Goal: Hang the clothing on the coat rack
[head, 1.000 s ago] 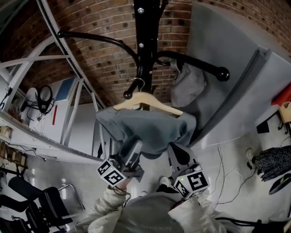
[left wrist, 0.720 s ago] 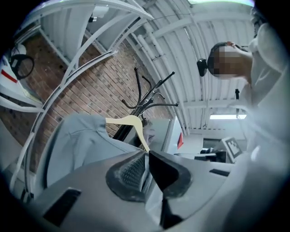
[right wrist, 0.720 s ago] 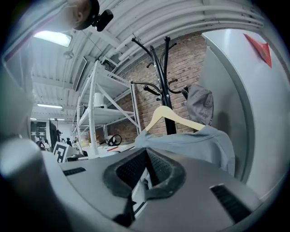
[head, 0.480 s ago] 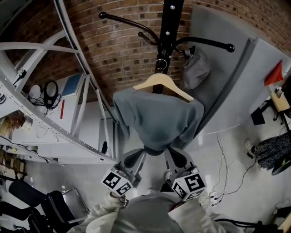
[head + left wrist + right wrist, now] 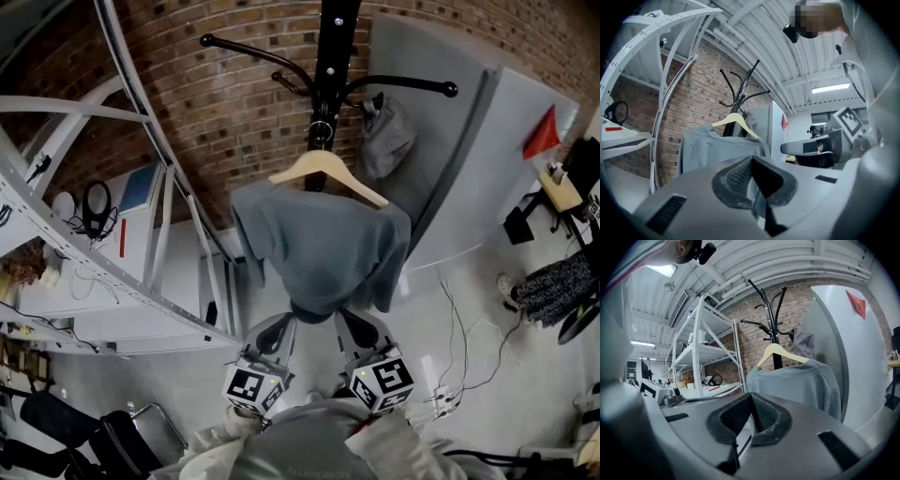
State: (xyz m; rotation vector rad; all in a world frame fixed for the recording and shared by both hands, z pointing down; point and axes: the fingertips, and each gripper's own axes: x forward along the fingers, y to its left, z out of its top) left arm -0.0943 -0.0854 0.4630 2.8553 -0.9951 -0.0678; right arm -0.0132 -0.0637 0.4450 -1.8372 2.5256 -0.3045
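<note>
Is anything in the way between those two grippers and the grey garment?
Nothing visible. The left gripper and right gripper, both shut and empty, sit below the grey garment, which hangs by its hanger on the coat rack.

No readable text that we can spot. Just coded square markers point(image 5: 249, 385) on the left gripper point(image 5: 279, 326) and right gripper point(image 5: 352, 323), plus print on the person's top point(image 5: 309, 465), too faint.
</note>
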